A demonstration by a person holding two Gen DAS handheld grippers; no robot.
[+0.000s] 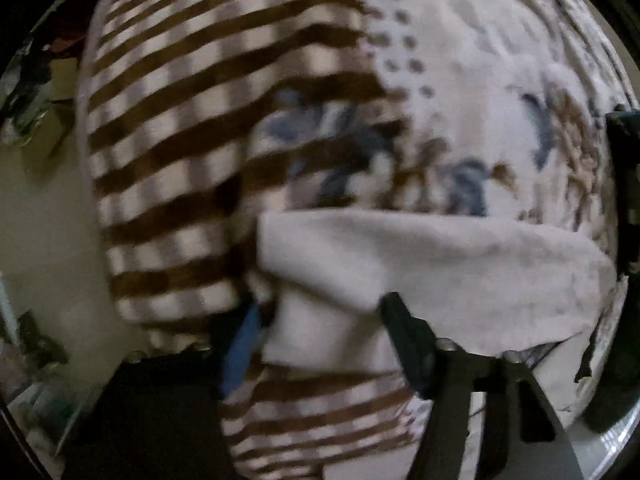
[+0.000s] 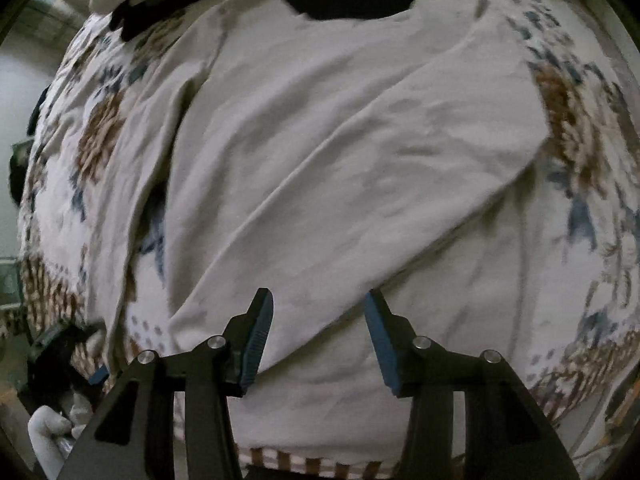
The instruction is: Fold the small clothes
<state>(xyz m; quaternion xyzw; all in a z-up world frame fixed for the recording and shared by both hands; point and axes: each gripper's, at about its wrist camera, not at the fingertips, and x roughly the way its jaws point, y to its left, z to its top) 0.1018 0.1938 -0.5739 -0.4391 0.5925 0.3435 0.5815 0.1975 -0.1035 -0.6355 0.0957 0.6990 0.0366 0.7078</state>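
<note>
A small off-white garment (image 2: 320, 140) lies spread on a patterned bedspread, its dark neck opening (image 2: 352, 0) at the far end. My right gripper (image 2: 318, 320) is open and empty, its blue-padded fingers (image 2: 260, 336) just above the garment's near edge. In the left wrist view, my left gripper (image 1: 320, 328) holds a folded-over part of the same off-white cloth (image 1: 420, 264) between its fingers (image 1: 408, 340); the left blue pad is partly hidden by the cloth. The view is blurred.
The bedspread has brown and white stripes (image 1: 168, 140) on one side and blue-brown flower print (image 2: 100, 140) on the other. The other gripper's dark body (image 1: 624, 184) shows at the right edge. Clutter lies off the bed at the far left (image 1: 36, 92).
</note>
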